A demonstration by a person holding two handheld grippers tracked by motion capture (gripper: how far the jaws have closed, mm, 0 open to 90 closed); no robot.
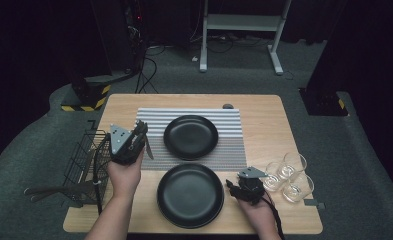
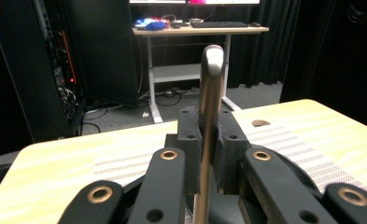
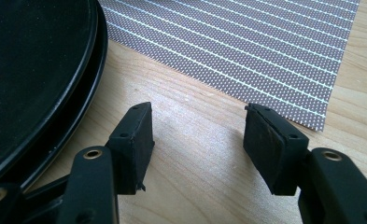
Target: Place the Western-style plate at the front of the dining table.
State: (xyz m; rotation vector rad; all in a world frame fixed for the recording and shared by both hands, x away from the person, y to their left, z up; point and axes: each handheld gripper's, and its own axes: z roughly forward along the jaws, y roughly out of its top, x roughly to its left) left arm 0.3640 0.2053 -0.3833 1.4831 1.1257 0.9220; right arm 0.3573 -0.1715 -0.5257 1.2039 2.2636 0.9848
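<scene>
Shiny metal, long and thin: your left hand-held gripper (image 2: pixel 208 154) squeezes a knife (image 2: pixel 211 93) that sticks up past its tips. Your right hand-held gripper (image 3: pixel 197 140) gapes with nothing inside, low over the smooth wooden desk (image 3: pixel 195 121), a round black plate (image 3: pixel 31 70) beside it and a striped mat (image 3: pixel 246 42) ahead.

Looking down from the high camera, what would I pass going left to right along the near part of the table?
Wire basket → left gripper, shut on a metal utensil → near black plate → right gripper, jaws open with nothing between them → cluster of clear glasses.
</scene>
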